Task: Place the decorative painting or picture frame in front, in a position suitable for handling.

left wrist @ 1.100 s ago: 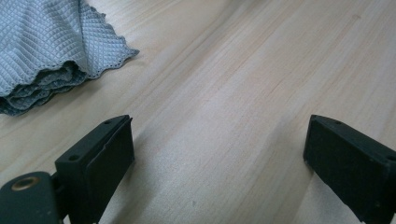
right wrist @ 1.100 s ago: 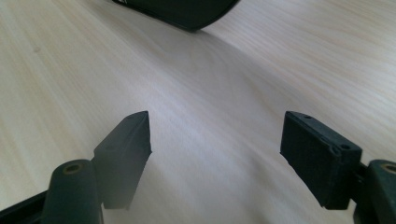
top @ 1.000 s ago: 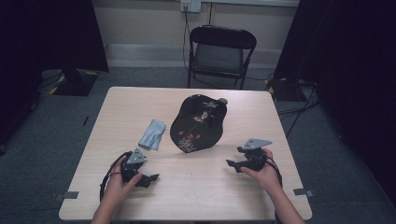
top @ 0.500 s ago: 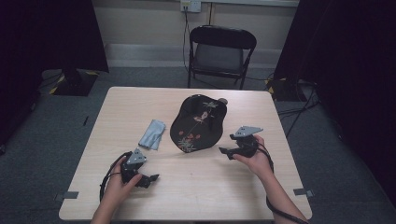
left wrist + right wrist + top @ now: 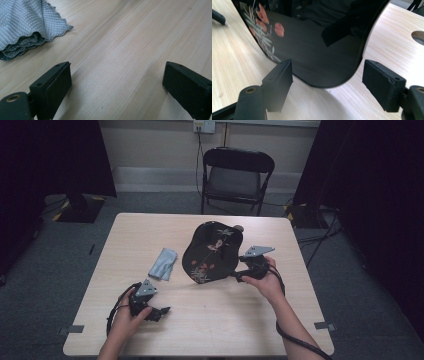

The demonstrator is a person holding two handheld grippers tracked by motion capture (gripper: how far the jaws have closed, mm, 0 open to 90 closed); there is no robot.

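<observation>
Tray (image 5: 214,252), black lacquer with red and green flower painting, lies near mid-table and serves as landmark. Right gripper (image 5: 240,275) sits at the tray's near right rim; in the right gripper view its jaws stand wide apart, straddling the rounded glossy edge (image 5: 324,75), pads not touching it. Nothing clamped yet.

Left gripper (image 5: 159,312) rests low on the table, well apart from the tray, toward the person's side and to the tray's left. Jaws spread wide in the left gripper view, bare wood between them, holding nothing.

Cloth (image 5: 163,263), grey-blue, waffle weave, folded loosely, lies just left of the tray, apart from it. The left gripper view shows its scalloped hem (image 5: 27,27) ahead of the jaws, untouched.

Progress, as judged: early. Right side is lined up for a grasp on the tray rim; closing on it remains. Cloth not picked up. If wiping the tray is the aim, all of that is left: steady the tray, fetch the cloth, wipe.

Surface: table (image 5: 280,320), pale wood-grain laminate, rounded corners, matte, otherwise bare near the tray. Tray finish is mirror-slick, likely slippery in a pinch.

Room: black folding chair (image 5: 236,177) beyond the tray's far side, grey carpet, dark curtains either side, wall socket behind the chair.
</observation>
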